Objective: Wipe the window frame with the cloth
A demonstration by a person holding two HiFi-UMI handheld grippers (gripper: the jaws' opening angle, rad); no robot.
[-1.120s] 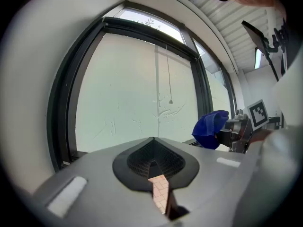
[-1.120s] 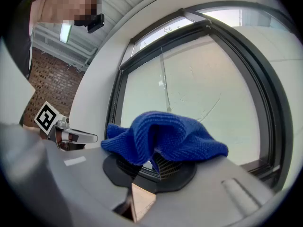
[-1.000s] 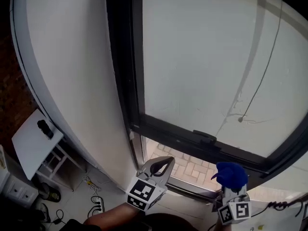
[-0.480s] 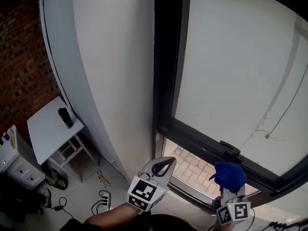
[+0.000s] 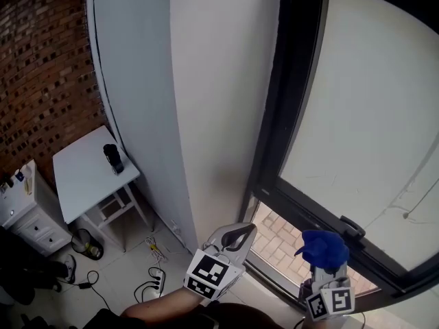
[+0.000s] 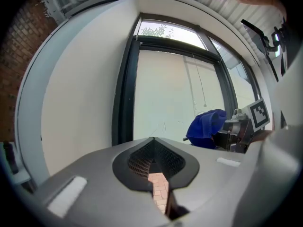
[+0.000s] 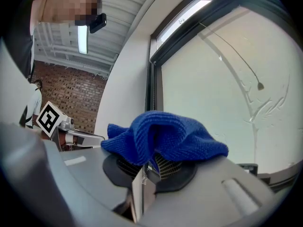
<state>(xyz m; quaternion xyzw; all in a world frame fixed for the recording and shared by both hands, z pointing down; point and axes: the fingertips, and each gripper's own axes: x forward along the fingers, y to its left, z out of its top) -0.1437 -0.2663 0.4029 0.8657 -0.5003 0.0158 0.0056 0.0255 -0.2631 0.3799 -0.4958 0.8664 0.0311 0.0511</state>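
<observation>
A dark window frame (image 5: 274,136) runs up the right half of the head view, with a handle (image 5: 352,226) on its lower rail. My right gripper (image 5: 324,260) is shut on a blue knitted cloth (image 5: 321,247), held below that rail and apart from it. In the right gripper view the cloth (image 7: 161,137) bunches over the jaws, with the frame (image 7: 152,84) behind. My left gripper (image 5: 235,237) is shut and holds nothing, low and to the left of the cloth, near the frame's bottom corner. From the left gripper view I see the cloth (image 6: 206,128) and the frame (image 6: 124,93).
A white wall (image 5: 206,101) stands left of the frame. Down on the floor are a small white table (image 5: 89,173) with a dark object (image 5: 113,158), a power strip with cables (image 5: 154,277) and a white cabinet (image 5: 27,211). A brick wall (image 5: 41,67) is at far left.
The head view has swung left and upward: the window frame slid right and the brick wall, table and floor came into sight. Both grippers kept their places and states.
</observation>
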